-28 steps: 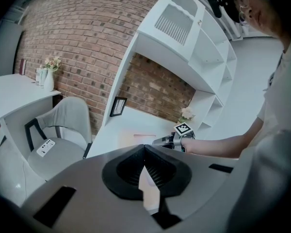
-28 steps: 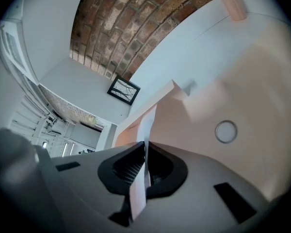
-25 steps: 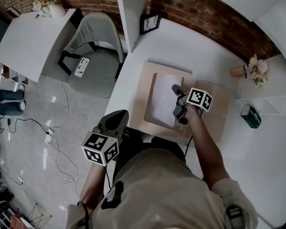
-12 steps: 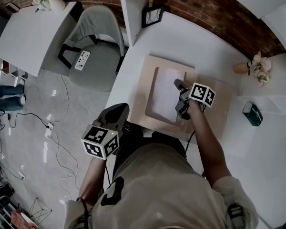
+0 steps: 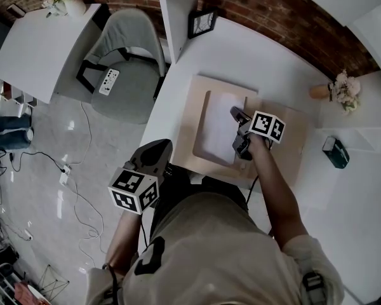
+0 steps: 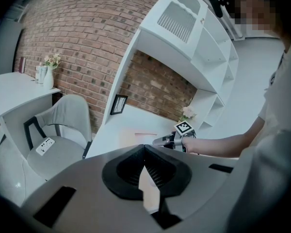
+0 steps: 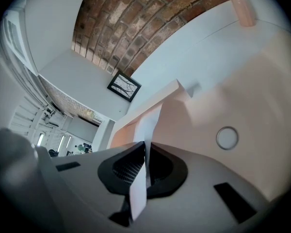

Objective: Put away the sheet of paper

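Note:
The white sheet of paper (image 5: pixel 217 129) lies in an open tan folder (image 5: pixel 286 151) on the white desk (image 5: pixel 254 62). My right gripper (image 5: pixel 236 132) is at the sheet's right edge. In the right gripper view its jaws (image 7: pixel 146 147) are shut on that edge, and the paper (image 7: pixel 149 123) stands up thin between them above the folder's inside (image 7: pixel 247 96). My left gripper (image 5: pixel 160 146) hangs off the desk's near-left edge, over my lap, away from the sheet. Its jaws (image 6: pixel 144 149) meet at the tips with nothing held.
A framed picture (image 5: pixel 200 23) stands at the desk's back, a vase of flowers (image 5: pixel 340 93) at the right, a small dark green box (image 5: pixel 334 152) near it. A grey chair (image 5: pixel 124 62) stands left of the desk. The folder has a round snap (image 7: pixel 227 137).
My right gripper has barely shifted, still on the sheet's right edge. My left gripper has lifted slightly toward the desk's edge.

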`<state>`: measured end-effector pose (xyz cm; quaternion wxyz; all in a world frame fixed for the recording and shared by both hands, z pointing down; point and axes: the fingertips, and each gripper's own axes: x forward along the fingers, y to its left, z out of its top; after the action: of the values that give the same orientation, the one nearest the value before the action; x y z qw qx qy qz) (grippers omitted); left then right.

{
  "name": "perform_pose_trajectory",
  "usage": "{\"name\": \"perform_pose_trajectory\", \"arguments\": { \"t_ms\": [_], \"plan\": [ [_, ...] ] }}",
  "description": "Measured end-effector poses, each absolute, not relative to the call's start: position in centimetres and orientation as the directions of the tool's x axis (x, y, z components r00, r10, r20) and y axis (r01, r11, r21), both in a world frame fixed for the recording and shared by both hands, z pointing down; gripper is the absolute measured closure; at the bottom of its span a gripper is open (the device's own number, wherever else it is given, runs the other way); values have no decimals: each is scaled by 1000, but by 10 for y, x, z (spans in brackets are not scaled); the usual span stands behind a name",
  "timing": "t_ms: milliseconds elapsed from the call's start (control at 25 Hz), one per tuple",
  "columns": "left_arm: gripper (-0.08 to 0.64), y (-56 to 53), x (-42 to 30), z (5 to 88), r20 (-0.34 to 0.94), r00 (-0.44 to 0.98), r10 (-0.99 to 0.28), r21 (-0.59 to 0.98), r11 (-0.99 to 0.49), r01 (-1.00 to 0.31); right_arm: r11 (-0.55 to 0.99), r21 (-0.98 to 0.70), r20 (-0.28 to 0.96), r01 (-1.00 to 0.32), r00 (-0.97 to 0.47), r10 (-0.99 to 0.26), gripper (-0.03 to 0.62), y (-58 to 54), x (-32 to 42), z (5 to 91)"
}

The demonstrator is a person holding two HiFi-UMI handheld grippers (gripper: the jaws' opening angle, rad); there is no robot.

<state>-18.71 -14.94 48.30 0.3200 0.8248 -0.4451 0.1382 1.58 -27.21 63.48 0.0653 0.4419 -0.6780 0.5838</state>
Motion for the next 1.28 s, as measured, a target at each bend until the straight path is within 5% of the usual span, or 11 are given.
{"name": "perform_pose_trajectory", "arguments": {
  "t_ms": [1280],
  "plan": [
    [545,-148,-188,479,505,574,-645,409,-407,-817,-63,-712,614,-699,-577,-539,566,-274,14,633]
  ]
}}
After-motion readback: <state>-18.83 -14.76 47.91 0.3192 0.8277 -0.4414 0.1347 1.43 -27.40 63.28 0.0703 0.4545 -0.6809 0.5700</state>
